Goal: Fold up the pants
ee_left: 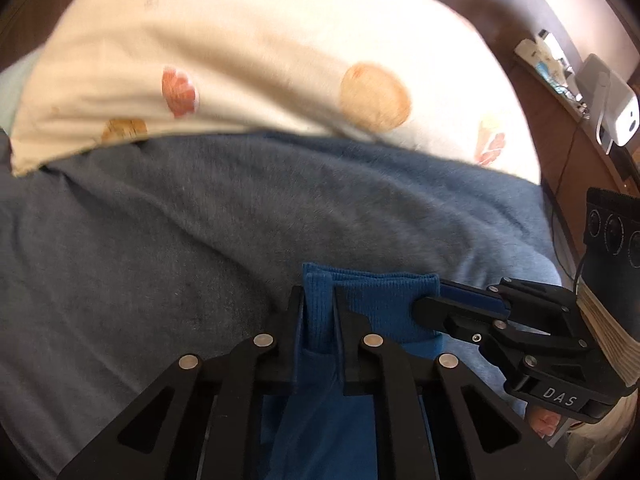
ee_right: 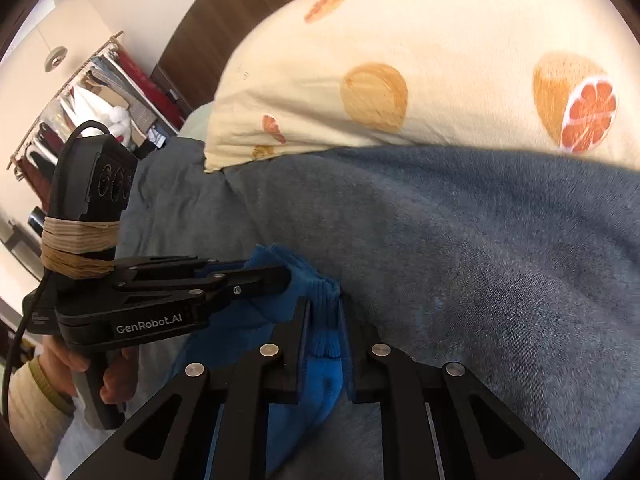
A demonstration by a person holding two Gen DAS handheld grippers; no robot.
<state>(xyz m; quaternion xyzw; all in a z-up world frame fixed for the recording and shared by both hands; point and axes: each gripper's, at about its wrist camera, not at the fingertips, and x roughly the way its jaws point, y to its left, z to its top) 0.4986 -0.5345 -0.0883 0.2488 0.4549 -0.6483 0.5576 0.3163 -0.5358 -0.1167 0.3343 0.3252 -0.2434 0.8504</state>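
Observation:
The blue pants (ee_left: 380,304) hang from both grippers above a grey-blue blanket (ee_left: 200,240). My left gripper (ee_left: 318,296) is shut on the ribbed blue hem. My right gripper (ee_left: 430,302) comes in from the right and is shut on the same hem's other corner. In the right wrist view my right gripper (ee_right: 324,308) pinches the ribbed blue pants (ee_right: 320,360), and my left gripper (ee_right: 286,276) clamps the pants from the left. The rest of the pants is hidden below the fingers.
A cream pillow (ee_left: 260,60) with orange fruit prints lies beyond the blanket, and shows in the right wrist view (ee_right: 440,60). A white device (ee_left: 612,108) sits on a shelf at the right. A clothes rack (ee_right: 92,100) stands far left.

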